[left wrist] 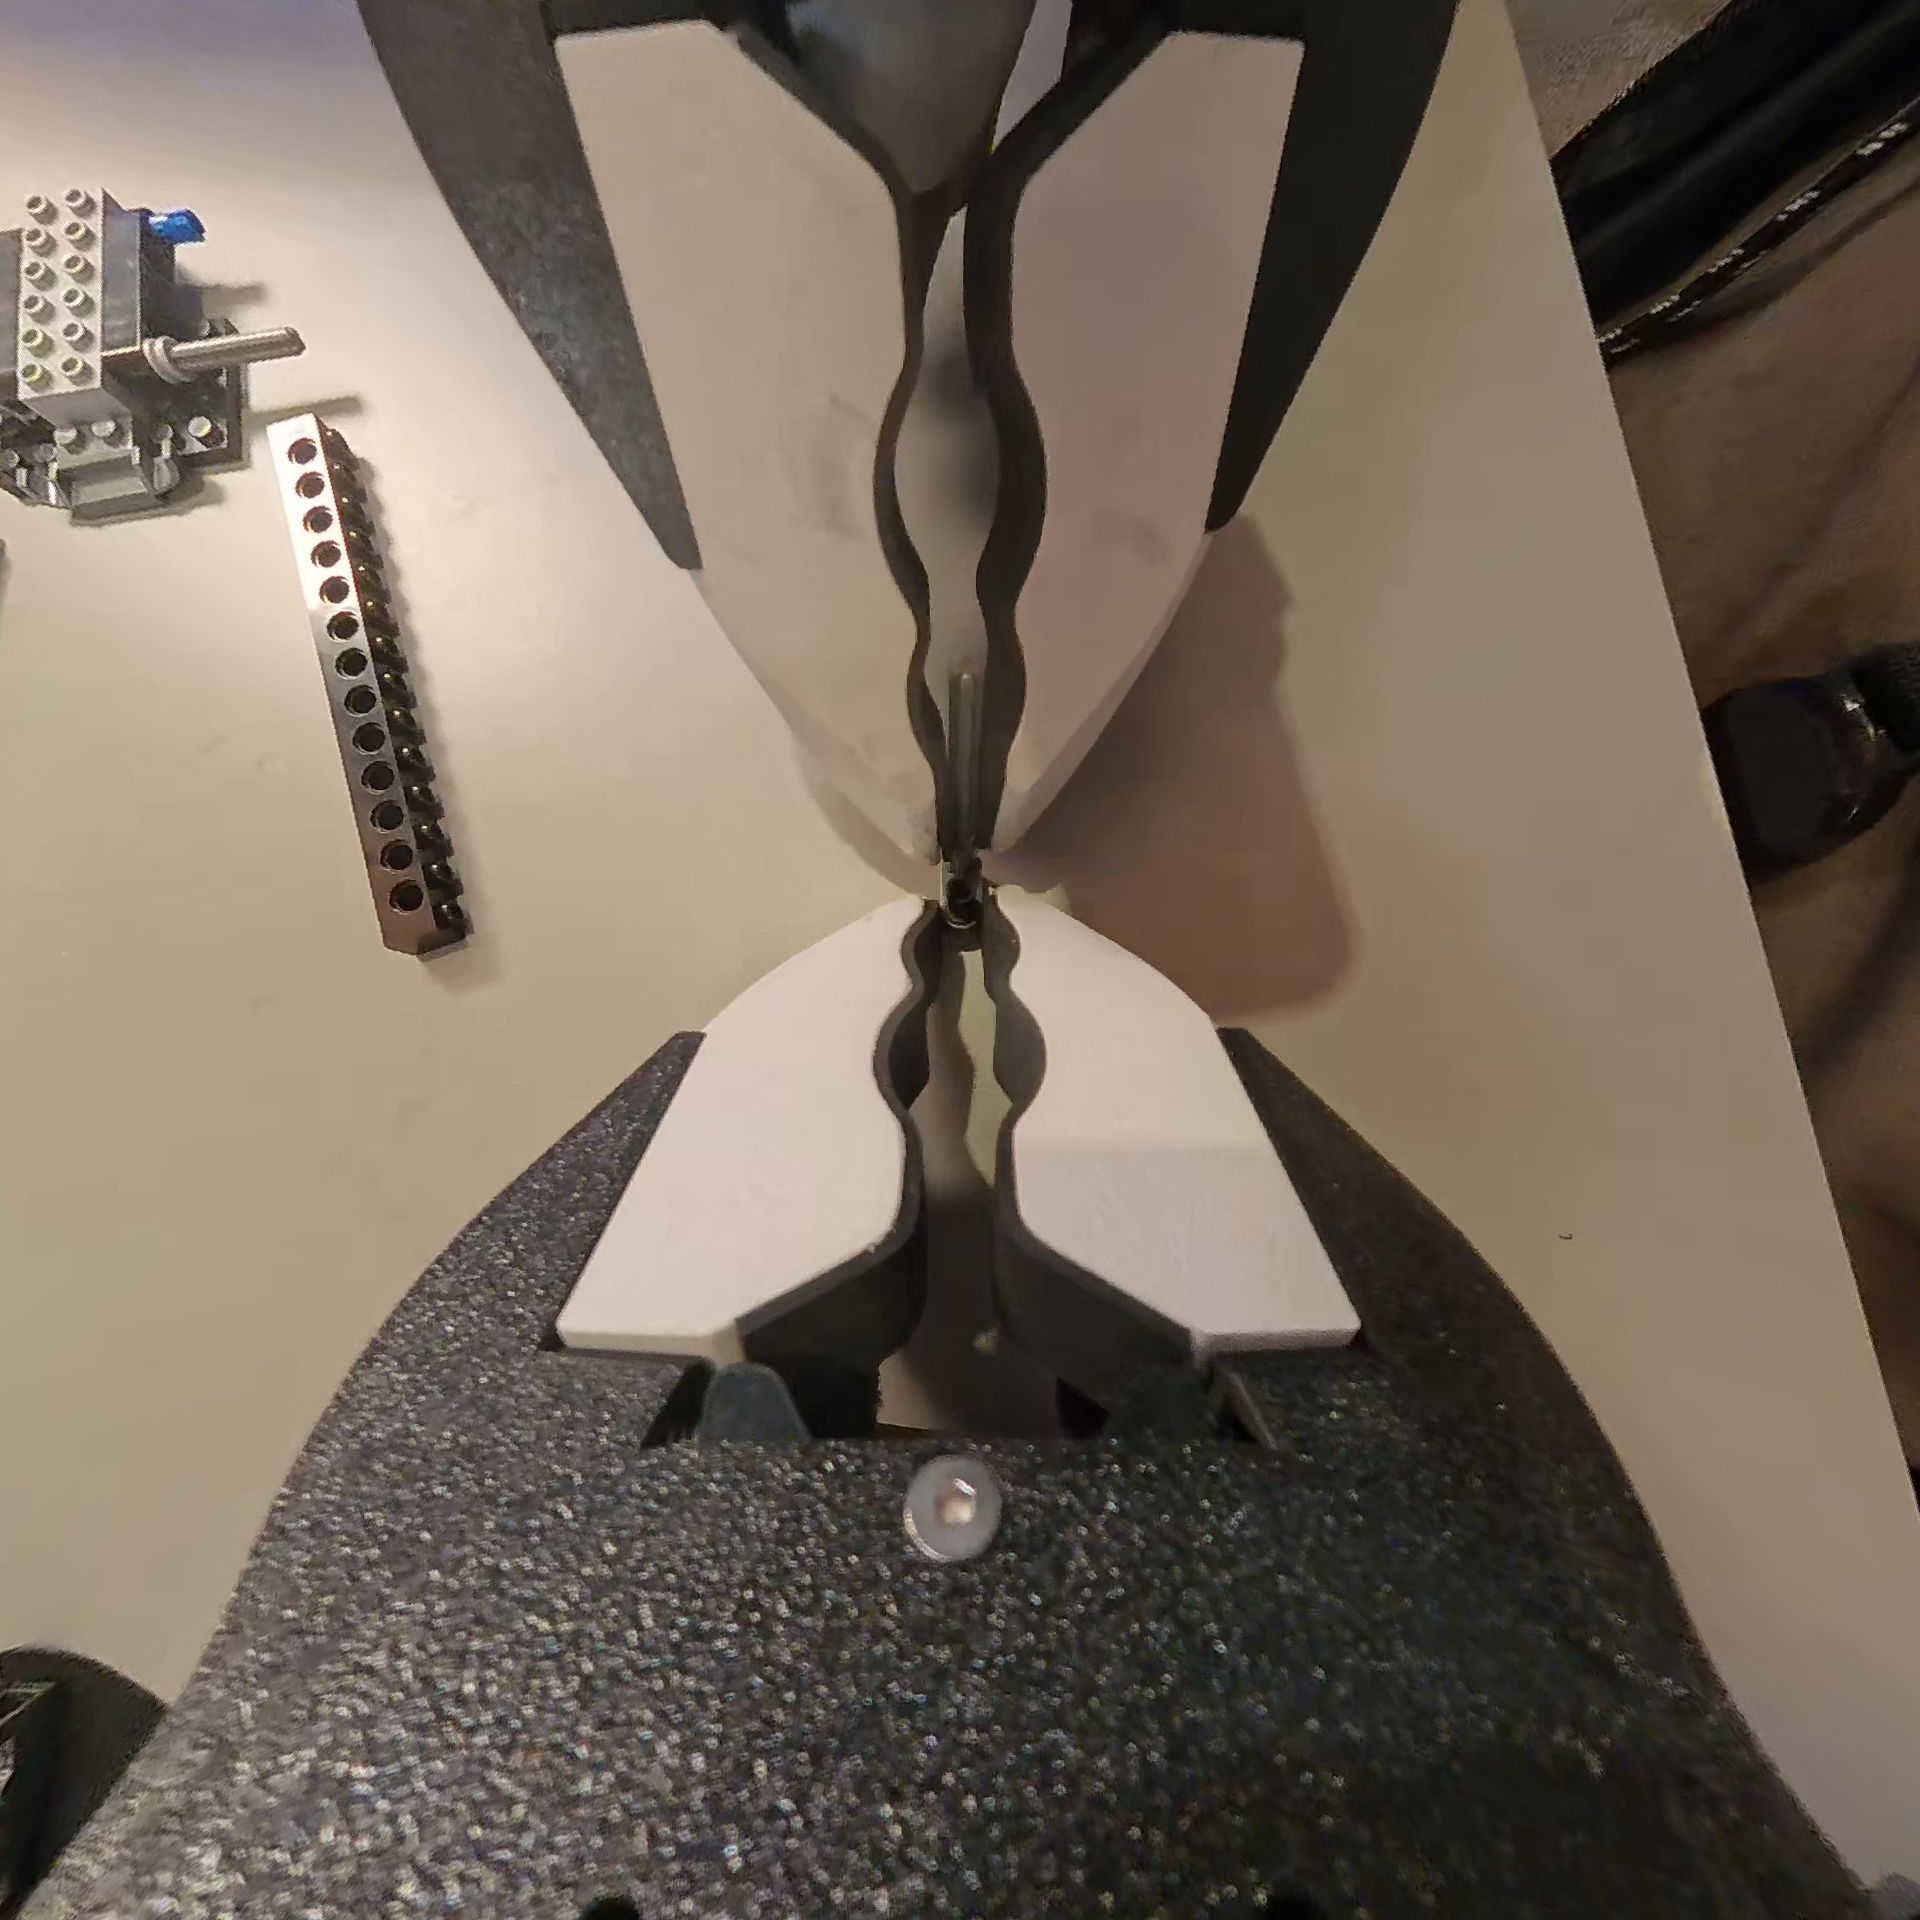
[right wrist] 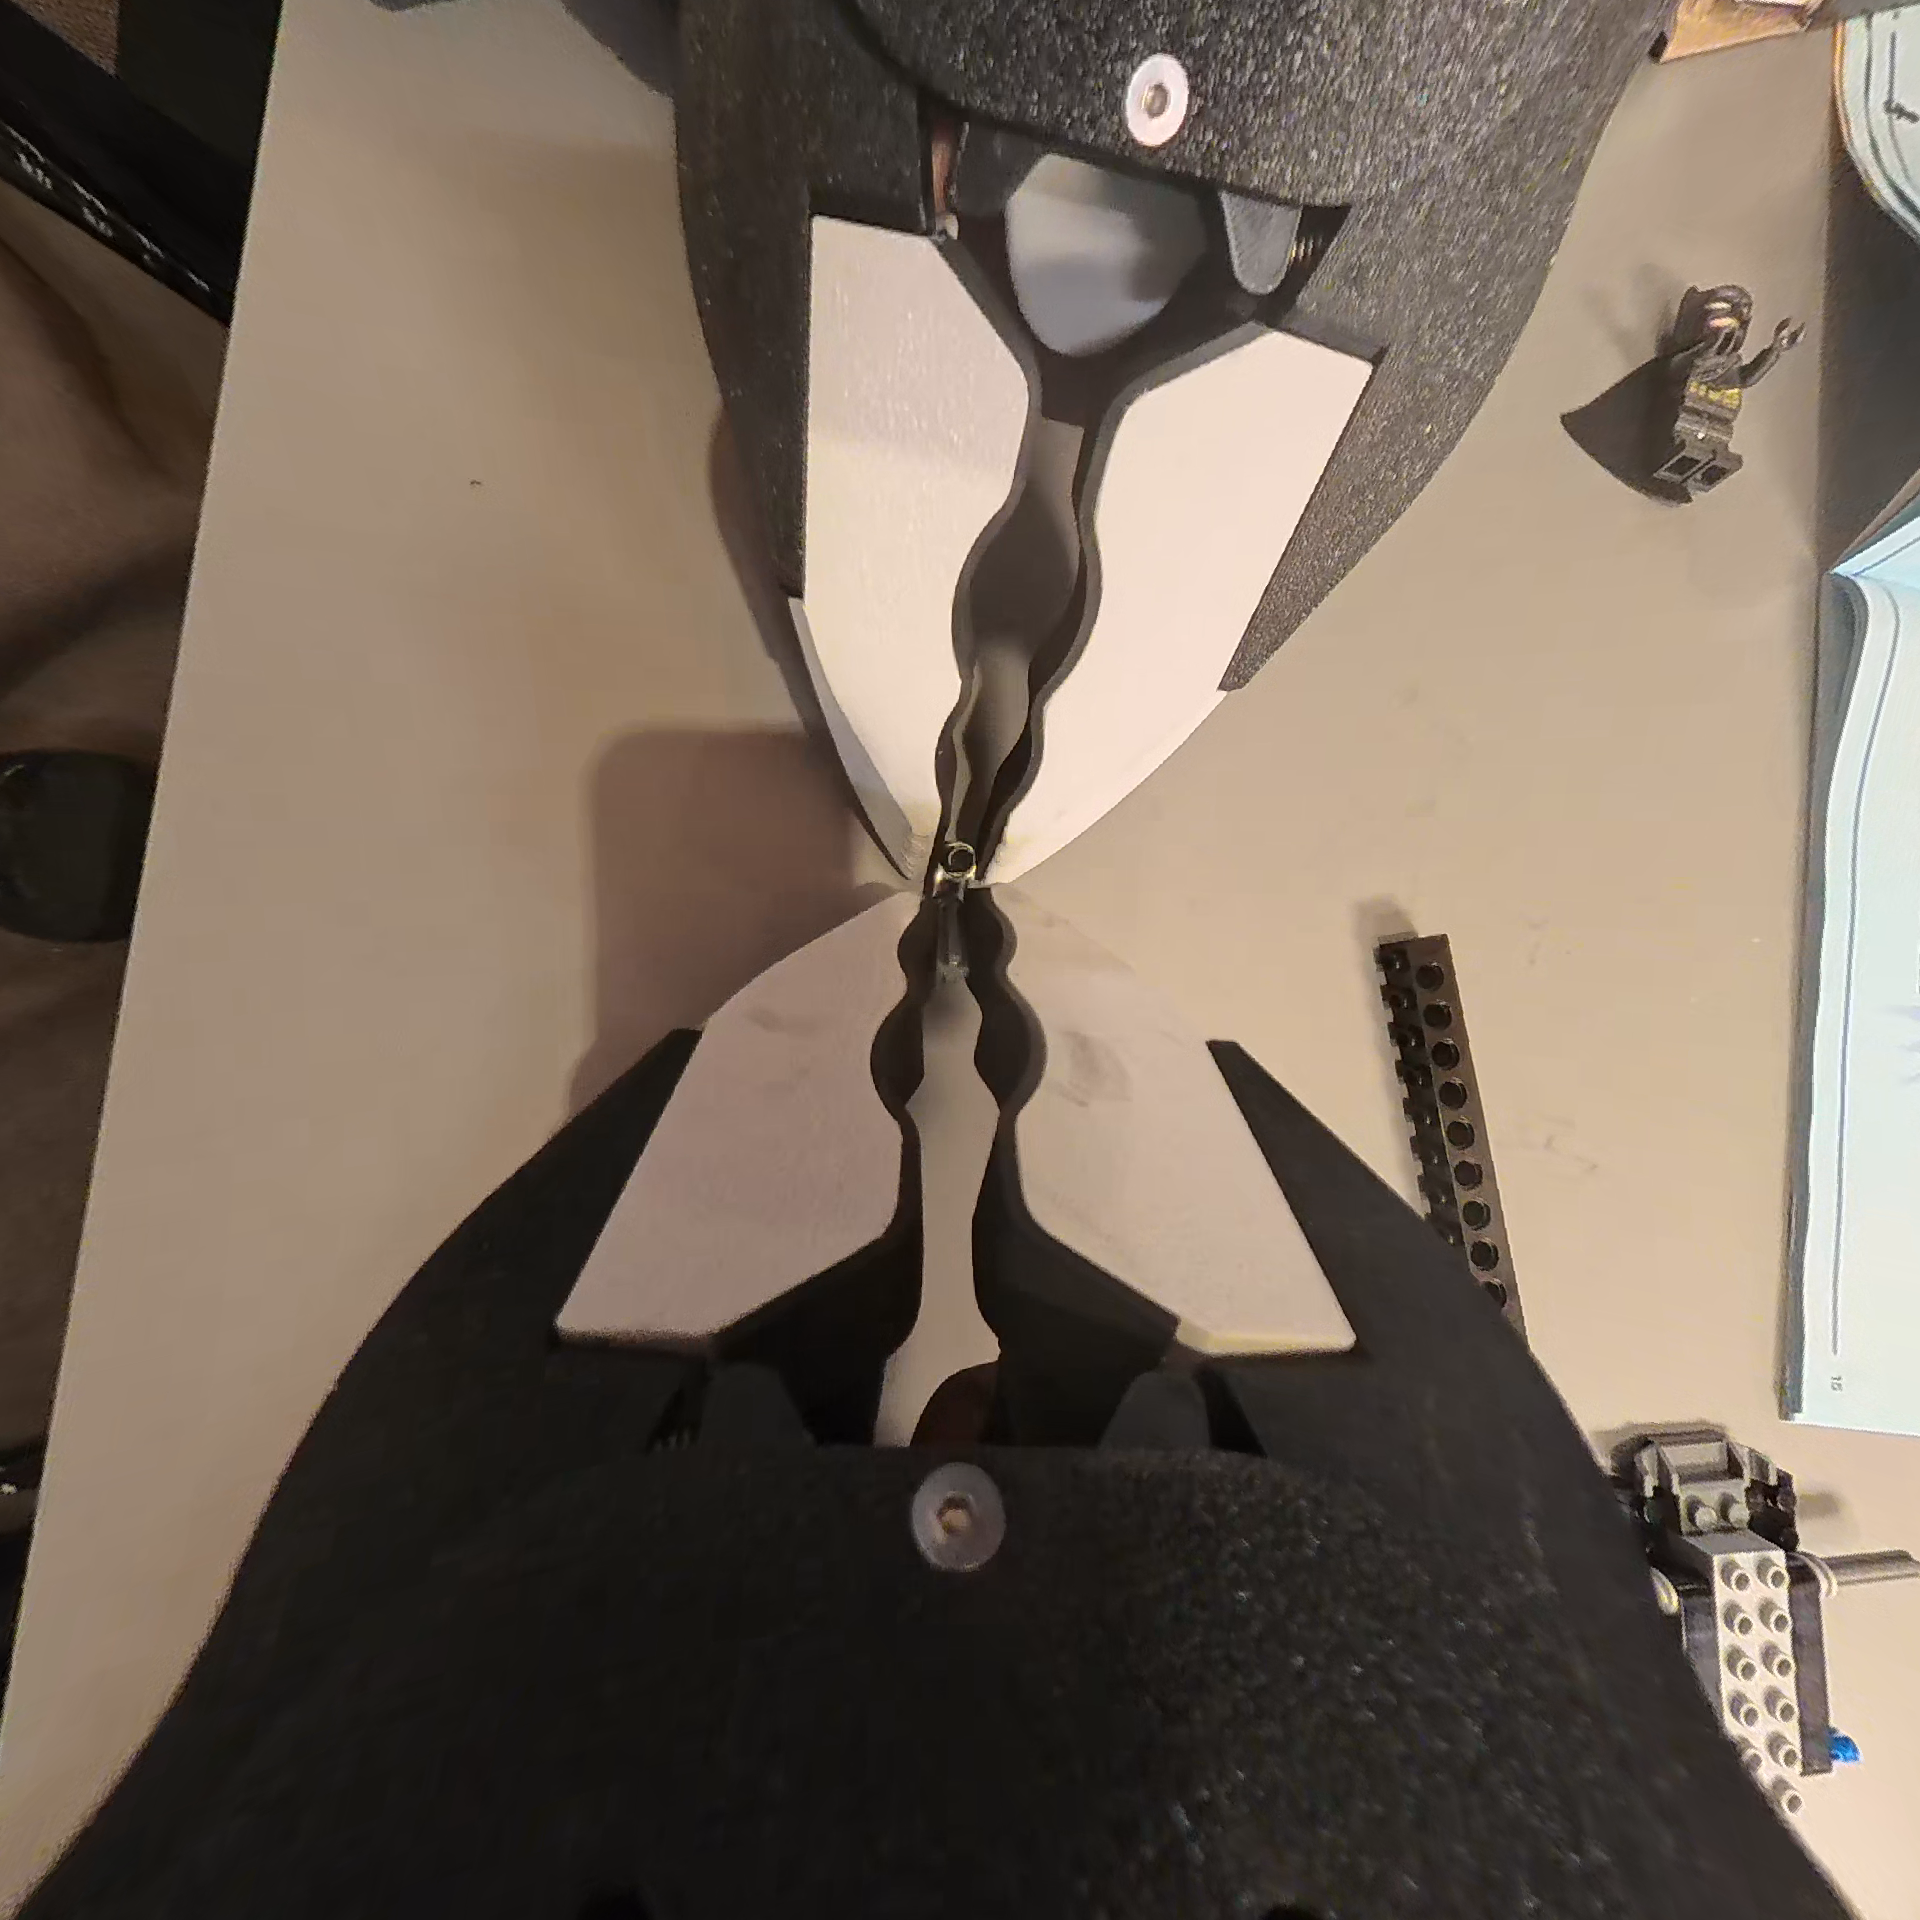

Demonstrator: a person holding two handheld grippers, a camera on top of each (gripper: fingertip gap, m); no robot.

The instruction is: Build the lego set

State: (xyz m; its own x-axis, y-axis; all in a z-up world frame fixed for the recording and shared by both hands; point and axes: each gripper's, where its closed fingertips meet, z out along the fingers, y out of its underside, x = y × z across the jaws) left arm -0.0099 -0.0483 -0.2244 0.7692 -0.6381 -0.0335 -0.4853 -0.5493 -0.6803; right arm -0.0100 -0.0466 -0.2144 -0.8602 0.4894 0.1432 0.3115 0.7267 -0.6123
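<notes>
My two grippers meet tip to tip above a pale table (left wrist: 260,1143). In the left wrist view my left gripper (left wrist: 961,920) is shut on a small black ring-shaped piece (left wrist: 958,914) at its very tips. My right gripper (left wrist: 966,862) comes in from the top, shut on a thin grey axle (left wrist: 966,738) whose end meets the black piece. In the right wrist view my right gripper (right wrist: 951,909) pinches the axle (right wrist: 951,951) between its pads, and the left gripper (right wrist: 961,847) opposite holds the black ring piece (right wrist: 956,857).
A long dark beam with a row of holes (left wrist: 364,686) lies left of the grippers; it also shows in the right wrist view (right wrist: 1449,1132). A grey brick assembly with an axle (left wrist: 94,343) stands beyond it. A caped minifigure (right wrist: 1683,405) and a light blue booklet (right wrist: 1860,935) lie nearby. The table edge (left wrist: 1662,623) is close. The grippers are tip to tip, or close to it. Both grippers' tips are roughly 20 cm from the caped minifigure (right wrist: 1683,405).
</notes>
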